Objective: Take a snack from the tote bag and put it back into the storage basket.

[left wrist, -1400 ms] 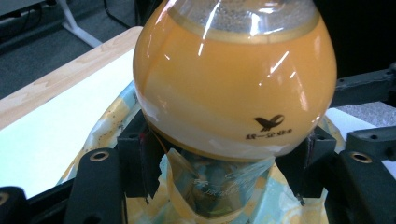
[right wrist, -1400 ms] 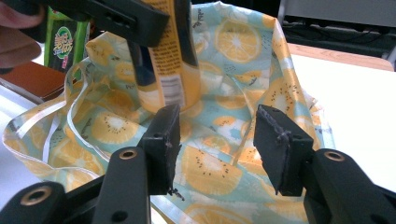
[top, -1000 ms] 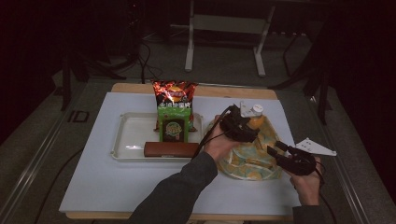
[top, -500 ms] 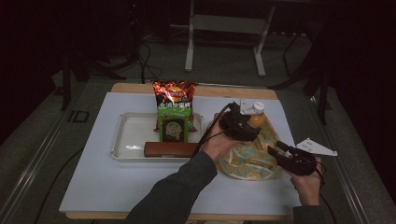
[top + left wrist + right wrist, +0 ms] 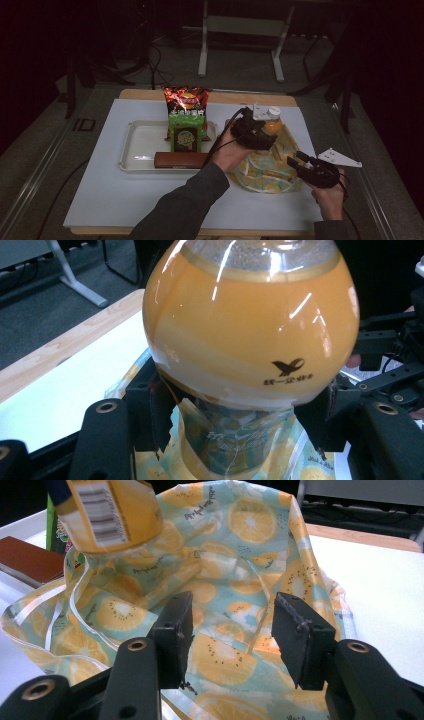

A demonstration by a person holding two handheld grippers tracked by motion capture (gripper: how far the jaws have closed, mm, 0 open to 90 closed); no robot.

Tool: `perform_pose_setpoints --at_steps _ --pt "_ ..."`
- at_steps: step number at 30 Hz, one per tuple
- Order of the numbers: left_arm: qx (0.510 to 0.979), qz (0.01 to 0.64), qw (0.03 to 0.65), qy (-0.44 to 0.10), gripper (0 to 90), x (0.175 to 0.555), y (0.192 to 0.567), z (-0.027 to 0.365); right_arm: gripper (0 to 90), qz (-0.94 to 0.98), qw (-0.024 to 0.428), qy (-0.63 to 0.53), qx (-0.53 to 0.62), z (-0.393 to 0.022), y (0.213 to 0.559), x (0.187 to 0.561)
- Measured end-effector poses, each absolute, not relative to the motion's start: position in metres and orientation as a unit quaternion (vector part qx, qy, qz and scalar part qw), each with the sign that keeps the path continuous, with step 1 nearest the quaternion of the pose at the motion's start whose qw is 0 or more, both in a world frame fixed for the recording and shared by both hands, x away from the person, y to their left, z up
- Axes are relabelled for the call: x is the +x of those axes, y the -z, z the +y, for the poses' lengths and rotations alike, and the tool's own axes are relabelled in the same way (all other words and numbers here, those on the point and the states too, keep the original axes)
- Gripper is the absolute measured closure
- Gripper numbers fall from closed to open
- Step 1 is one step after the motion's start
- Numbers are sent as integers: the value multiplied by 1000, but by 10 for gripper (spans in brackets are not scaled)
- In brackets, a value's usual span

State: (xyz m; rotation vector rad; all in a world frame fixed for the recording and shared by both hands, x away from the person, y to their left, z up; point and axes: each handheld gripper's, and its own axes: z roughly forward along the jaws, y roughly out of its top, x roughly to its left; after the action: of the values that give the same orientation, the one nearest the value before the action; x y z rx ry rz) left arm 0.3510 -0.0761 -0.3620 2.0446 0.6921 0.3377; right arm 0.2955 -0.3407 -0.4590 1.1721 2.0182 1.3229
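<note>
Between my left gripper's (image 5: 235, 415) jaws, the orange juice bottle (image 5: 250, 325) is clamped, hanging above the fruit-print bag (image 5: 235, 560); right gripper (image 5: 235, 640) released beside it. Bagging remains.

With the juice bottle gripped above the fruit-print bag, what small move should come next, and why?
Probably lower the bottle toward the bag. The left gripper is clamped on its narrow waist, holding it above the bag's cloth. The right gripper sits open at the bag's near edge, not pinching it, so it might first grip that edge to hold the mouth open.
</note>
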Motion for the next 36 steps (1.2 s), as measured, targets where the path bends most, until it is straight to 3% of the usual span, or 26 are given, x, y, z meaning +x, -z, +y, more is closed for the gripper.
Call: perform_pose_setpoints --at_steps 36 --pt "822 304 463 -133 375 341 365 -41 506 729 226 -482 430 -343 459 294"
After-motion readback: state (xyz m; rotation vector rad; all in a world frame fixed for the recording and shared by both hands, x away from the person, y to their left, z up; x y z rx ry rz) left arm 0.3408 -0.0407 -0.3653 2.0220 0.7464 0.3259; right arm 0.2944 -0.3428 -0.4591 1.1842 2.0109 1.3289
